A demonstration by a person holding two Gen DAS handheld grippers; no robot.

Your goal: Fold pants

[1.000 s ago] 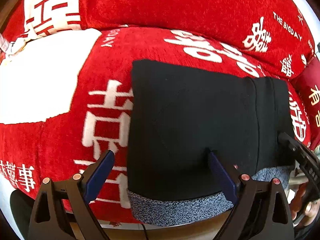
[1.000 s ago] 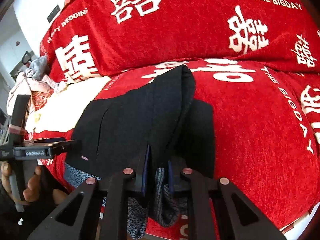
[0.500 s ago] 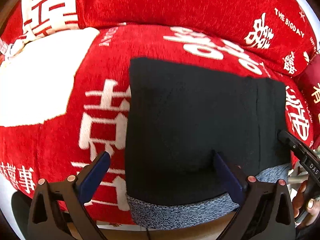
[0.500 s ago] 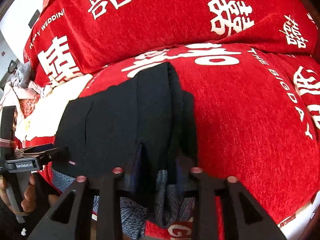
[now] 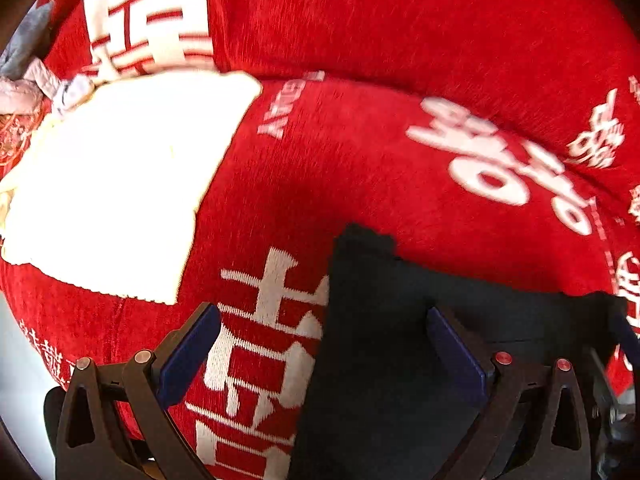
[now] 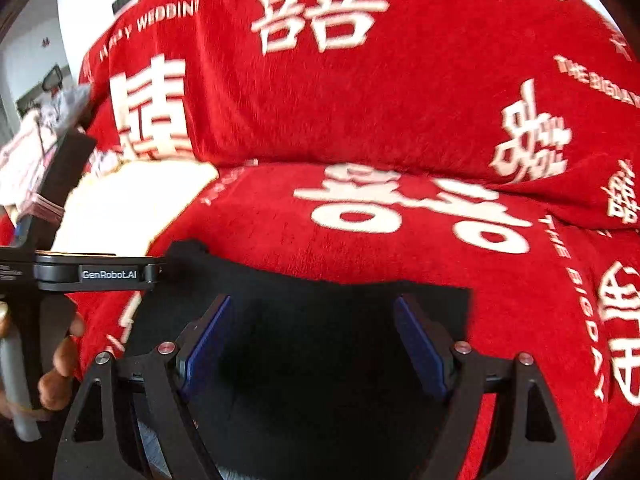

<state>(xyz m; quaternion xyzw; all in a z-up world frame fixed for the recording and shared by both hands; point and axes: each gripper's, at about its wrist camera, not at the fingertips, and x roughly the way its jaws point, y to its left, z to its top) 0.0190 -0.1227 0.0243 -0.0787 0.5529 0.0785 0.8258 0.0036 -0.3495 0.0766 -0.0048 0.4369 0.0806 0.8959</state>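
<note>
A red plush cover (image 5: 360, 168) printed with large white characters and English lettering spreads over a sofa: a flat seat in the near half of both views and an upright back cushion (image 6: 360, 92) rising at the far side. Some of the lettering on the back reads "HAPPY WEDDING" and "THE BIG DAY", partly blurred. On the seat to the left lies a pale cream cloth (image 5: 116, 184), brightly lit, with a heap of light-coloured garments (image 5: 28, 88) at its far left edge. Beyond the sofa's far left corner, the right wrist view shows a white wall (image 6: 36, 52) with a dark fixture; the rest of the room is too small to make out.

The black pants (image 6: 328, 344) lie folded flat on the seat at the near edge, a dark rectangle on the red.

The left gripper (image 5: 324, 356) stands wide open and holds nothing; its left finger is over the red cover, its right finger over the pants' left part. The right gripper (image 6: 312, 344) has just been opening and its jaws now stand well apart over the pants, the blue pads clear of the fabric. In the right wrist view a hand (image 6: 60, 364) grips the left device at the near left.
</note>
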